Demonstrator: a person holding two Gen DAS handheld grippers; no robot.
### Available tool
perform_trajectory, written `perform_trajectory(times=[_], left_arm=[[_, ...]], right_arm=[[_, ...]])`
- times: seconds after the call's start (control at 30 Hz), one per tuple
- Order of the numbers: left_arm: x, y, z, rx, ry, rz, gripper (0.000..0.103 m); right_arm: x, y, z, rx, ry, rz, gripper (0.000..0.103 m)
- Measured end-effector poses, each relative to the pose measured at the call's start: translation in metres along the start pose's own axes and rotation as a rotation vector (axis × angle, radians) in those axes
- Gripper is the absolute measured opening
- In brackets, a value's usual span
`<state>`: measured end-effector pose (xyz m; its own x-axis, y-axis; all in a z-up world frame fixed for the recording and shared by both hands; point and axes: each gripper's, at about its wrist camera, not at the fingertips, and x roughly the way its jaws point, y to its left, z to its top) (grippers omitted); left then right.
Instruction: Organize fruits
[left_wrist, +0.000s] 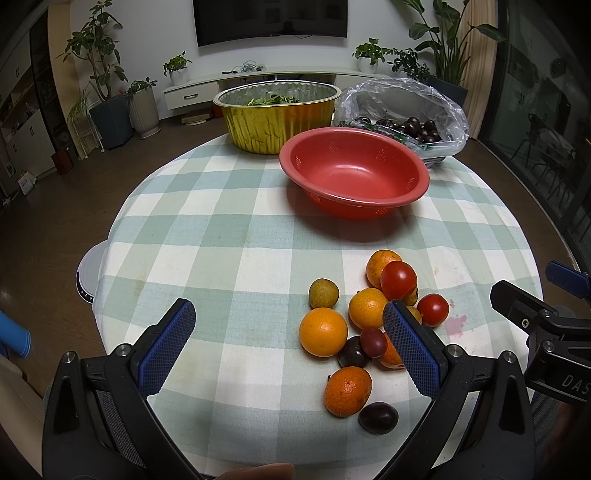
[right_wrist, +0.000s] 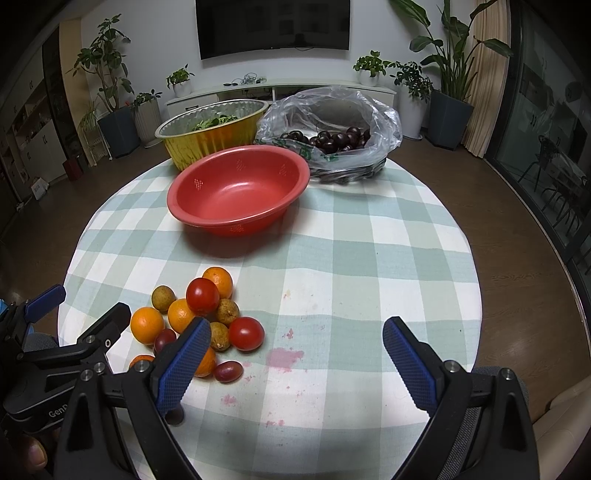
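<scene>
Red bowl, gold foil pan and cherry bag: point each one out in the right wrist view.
red bowl (right_wrist: 236, 192): right wrist view, on its bare inner floor.
gold foil pan (right_wrist: 214, 138): right wrist view, on its crinkled outer wall.
cherry bag (right_wrist: 384, 122): right wrist view, on the clear plastic at its right side.

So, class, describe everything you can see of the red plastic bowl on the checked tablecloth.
The red plastic bowl is round, wide and shallow, with a rolled rim and small patches of drain holes in its wall, like a colander. It looks smooth and slightly glossy. It stands upright and empty on the green-and-white checked tablecloth, just in front of the gold foil tub and beside the clear plastic bag of dark fruit. Neither gripper touches it.
</scene>
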<state>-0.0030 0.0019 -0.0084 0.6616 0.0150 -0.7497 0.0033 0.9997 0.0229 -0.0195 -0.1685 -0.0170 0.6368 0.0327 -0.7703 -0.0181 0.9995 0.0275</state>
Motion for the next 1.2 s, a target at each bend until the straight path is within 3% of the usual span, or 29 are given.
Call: perform_trajectory(times=[0.6,0.97,1.2], left_arm=[[0.0,0.0,-0.001,0.0,0.003,-0.002,0.103],[0.007,0.006,-0.022,-0.005,0.01,-0.002,0.103],[0.006,0.011,-0.021,-0.006,0.018,-0.033,0.103]], right_arm=[[0.002,0.0,-0.003,-0.001,0.005,0.0,0.096],[0.005,0.001,-0.01,-0.002,0.012,0.002,0.096],[0.007,0.0,-0.008,-0.004,0.03,0.009,0.096]])
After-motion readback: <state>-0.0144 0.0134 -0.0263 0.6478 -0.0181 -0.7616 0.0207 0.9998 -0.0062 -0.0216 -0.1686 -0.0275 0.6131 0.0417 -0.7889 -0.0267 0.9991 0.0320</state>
